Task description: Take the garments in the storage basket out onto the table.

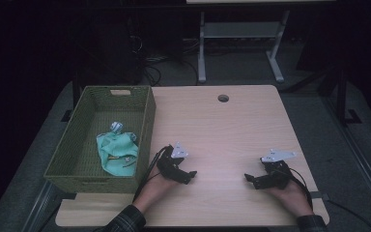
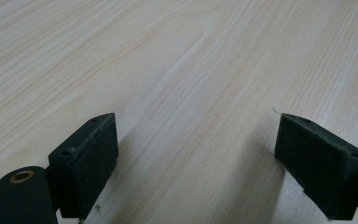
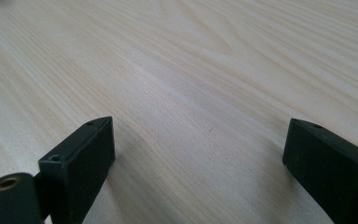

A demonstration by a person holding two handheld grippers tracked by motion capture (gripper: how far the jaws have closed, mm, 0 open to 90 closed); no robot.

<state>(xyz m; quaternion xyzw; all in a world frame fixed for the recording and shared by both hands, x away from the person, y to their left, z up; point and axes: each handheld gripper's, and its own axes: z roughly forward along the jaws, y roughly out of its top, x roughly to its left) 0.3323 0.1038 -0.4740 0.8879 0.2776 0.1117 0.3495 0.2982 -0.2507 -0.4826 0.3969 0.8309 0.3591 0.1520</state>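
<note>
I have both hands resting on the table (image 1: 232, 125), left gripper (image 1: 186, 175) and right gripper (image 1: 252, 180) each spread wide, nothing between the jaws. The nearest work is the green cloth (image 1: 117, 152) lying in the woven basket (image 1: 145, 125), beside a small pale ball (image 1: 116, 127) (too small to identify). I'd reach with the left, come down over the rim, pinch a raised fold. Count: one basket, one cloth, one ball, two grippers.
</note>
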